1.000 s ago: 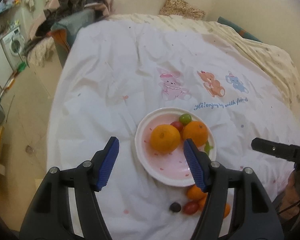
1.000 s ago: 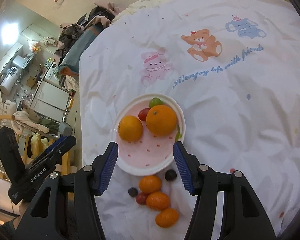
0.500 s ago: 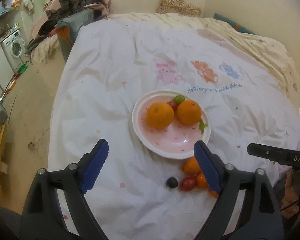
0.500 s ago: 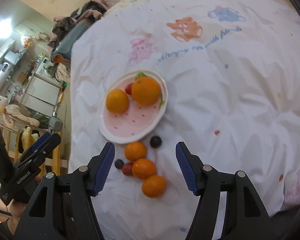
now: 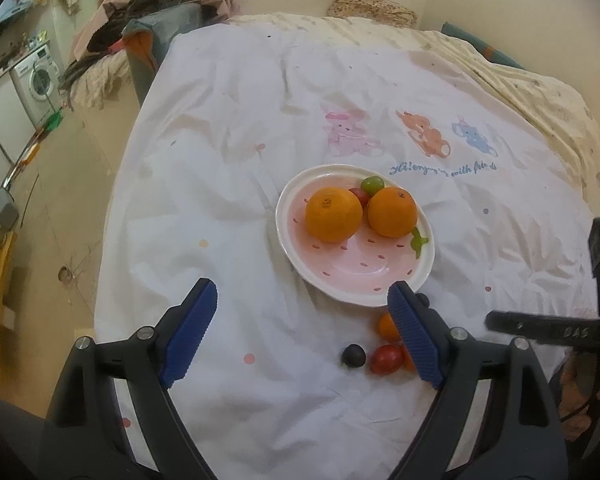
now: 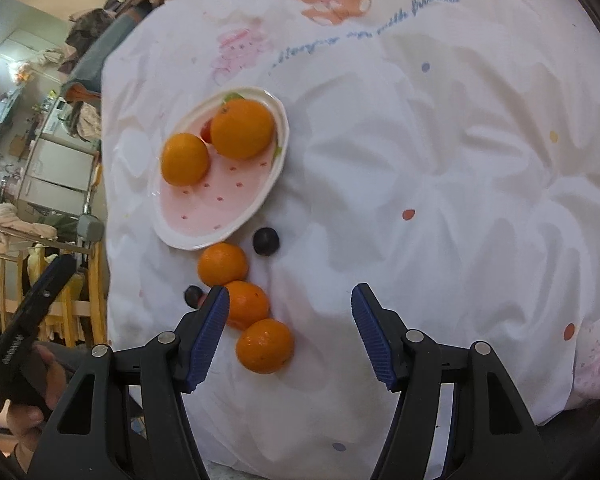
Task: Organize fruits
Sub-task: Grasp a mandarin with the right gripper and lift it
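Note:
A pink plate [image 5: 356, 266] [image 6: 220, 204] on the white bedsheet holds two oranges [image 5: 333, 214] [image 5: 392, 211], a red tomato [image 5: 359, 196] and a green one [image 5: 372, 184]. On the sheet in front of it lie three mandarins [image 6: 222, 264] [image 6: 247, 304] [image 6: 265, 345], two dark grapes [image 6: 265, 241] [image 6: 193, 295] and a red tomato [image 5: 387, 358]. My left gripper [image 5: 304, 334] is open and empty, above the sheet near the plate's front. My right gripper [image 6: 290, 334] is open and empty, with the nearest mandarin between its fingers.
The white sheet [image 5: 228, 184] with cartoon animals covers a bed. A chair piled with clothes [image 5: 156, 28] stands at the far left corner. A washing machine [image 5: 36, 76] and floor lie to the left. The bed's front edge is near the loose fruit.
Both grippers have pulled back from the plate toward the bed's front edge. The right gripper has come down over the loose mandarins. Both stayed open.

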### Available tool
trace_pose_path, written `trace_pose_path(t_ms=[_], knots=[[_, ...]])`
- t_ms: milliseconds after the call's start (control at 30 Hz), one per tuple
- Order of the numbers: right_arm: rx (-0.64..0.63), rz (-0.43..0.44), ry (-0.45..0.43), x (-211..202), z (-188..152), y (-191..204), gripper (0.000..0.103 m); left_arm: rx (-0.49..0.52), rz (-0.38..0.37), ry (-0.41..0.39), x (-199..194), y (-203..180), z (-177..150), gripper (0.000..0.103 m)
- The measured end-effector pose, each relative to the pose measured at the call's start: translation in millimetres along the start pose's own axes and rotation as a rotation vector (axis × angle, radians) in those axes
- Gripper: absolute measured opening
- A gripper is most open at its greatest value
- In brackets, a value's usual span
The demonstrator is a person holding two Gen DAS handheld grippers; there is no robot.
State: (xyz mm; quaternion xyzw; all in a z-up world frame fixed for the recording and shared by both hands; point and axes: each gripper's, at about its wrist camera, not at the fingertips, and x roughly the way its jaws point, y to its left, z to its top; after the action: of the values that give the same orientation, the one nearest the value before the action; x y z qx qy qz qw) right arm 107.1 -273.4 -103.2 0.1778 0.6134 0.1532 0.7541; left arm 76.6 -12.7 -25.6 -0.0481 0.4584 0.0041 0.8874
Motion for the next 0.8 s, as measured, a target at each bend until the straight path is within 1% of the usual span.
trace_pose_path(t_ms=[100,167,300,367,433,533,567,667,800], knots=[[-0.037,-0.018,0.074,16.4,-1.1,10.1,0.066,-0.006,0.002,0.007,1.2,2.4,0.6,0.085],[-0.091,-0.026,0.138,31.1,-4.5,22.6,0.066,-0.019,-0.003,0.015,2.9,5.3,1.7,0.085],[-0.257,-0.102,0.201,53.2,-16.4,50.2,0.065,-0.041,-0.006,0.028,6.4,10.5,2.4,0.085],[-0.311,-0.141,0.213,58.7,-21.1,56.5,0.065,-0.048,-0.007,0.035,8.1,12.2,2.2,0.085],[-0.352,-0.182,0.217,62.6,-25.4,60.3,0.060,-0.055,-0.009,0.041,9.9,13.1,2.4,0.085],[-0.384,-0.207,0.215,63.4,-28.5,64.0,0.046,-0.061,-0.012,0.050,13.1,11.8,2.6,0.085],[-0.394,-0.213,0.214,63.0,-29.2,64.7,0.045,-0.056,-0.010,0.051,14.2,10.6,2.8,0.085],[-0.409,-0.210,0.218,60.0,-31.2,65.2,0.044,-0.044,-0.003,0.051,15.4,9.3,2.6,0.085],[-0.374,-0.146,0.224,46.2,-30.9,62.4,0.044,-0.040,0.010,0.058,17.1,11.7,0.8,0.085]])
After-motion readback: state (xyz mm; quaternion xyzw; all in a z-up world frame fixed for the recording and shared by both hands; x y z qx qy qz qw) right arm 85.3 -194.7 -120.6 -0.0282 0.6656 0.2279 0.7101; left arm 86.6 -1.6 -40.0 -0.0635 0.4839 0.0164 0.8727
